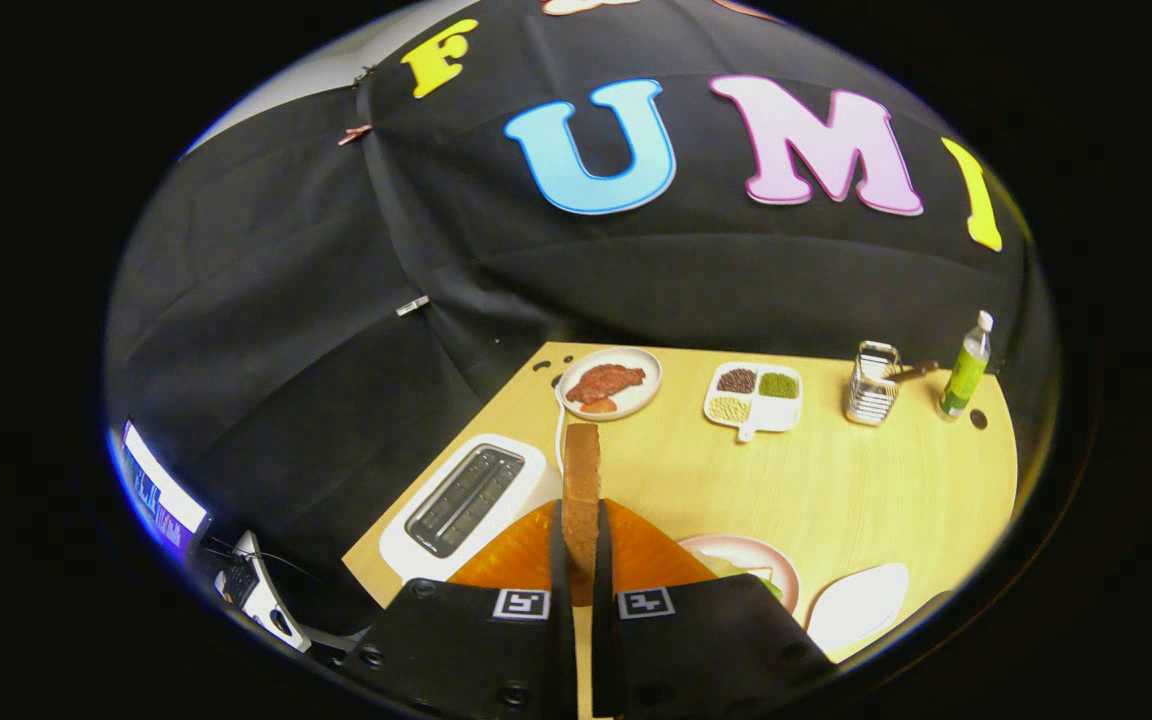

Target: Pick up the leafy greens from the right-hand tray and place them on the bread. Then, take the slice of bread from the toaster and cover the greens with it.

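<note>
- Gripping the slice of bread (581, 490), the gripper (581, 560) has both fingers pressed on its flat faces; the slice stands on edge, long axis pointing away.
- Toaster (466, 500) lies just left, slots empty.
- Pink plate (781, 570), apparently holding the greens (766, 583), sits below and right of the fingers, partly hidden.
- Next move, likely: shift right, lay flat.

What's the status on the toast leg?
Gripper fingers shut on bread slice, held upright on edge. Toaster slots empty, left of the fingers. Plate with greens just right of the fingers. Nothing in the way.
</note>
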The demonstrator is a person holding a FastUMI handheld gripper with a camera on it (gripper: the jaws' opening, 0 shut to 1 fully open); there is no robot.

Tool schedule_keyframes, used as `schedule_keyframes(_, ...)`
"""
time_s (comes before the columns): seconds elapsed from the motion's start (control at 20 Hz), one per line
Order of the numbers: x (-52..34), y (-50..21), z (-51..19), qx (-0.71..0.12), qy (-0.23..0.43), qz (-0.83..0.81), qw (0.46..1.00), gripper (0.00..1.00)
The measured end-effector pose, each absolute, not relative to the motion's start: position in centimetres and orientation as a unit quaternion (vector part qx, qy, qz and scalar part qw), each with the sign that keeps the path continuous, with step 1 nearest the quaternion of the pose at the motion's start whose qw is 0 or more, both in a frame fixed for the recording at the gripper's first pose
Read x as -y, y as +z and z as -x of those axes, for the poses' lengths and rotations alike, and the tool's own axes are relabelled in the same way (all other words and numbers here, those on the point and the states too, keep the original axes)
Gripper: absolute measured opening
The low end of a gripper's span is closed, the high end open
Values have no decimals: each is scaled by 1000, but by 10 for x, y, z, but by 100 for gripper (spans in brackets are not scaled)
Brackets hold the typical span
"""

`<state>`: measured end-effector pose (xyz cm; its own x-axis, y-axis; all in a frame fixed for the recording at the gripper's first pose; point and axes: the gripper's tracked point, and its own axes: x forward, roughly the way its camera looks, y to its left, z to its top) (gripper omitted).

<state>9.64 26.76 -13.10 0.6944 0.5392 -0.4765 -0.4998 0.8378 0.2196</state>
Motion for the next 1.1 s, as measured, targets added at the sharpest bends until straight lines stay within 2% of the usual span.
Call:
schedule_keyframes(0.45, -220, -220, -102, -346, 283, -87, 890, 10)
schedule_keyframes(0.8, -198, -271, -112, -371, 266, -91, 885, 10)
schedule_keyframes(0.95, -182, -284, -116, -378, 241, -83, 890, 14)
schedule_keyframes(1.1, -167, -293, -119, -383, 217, -74, 895, 22)
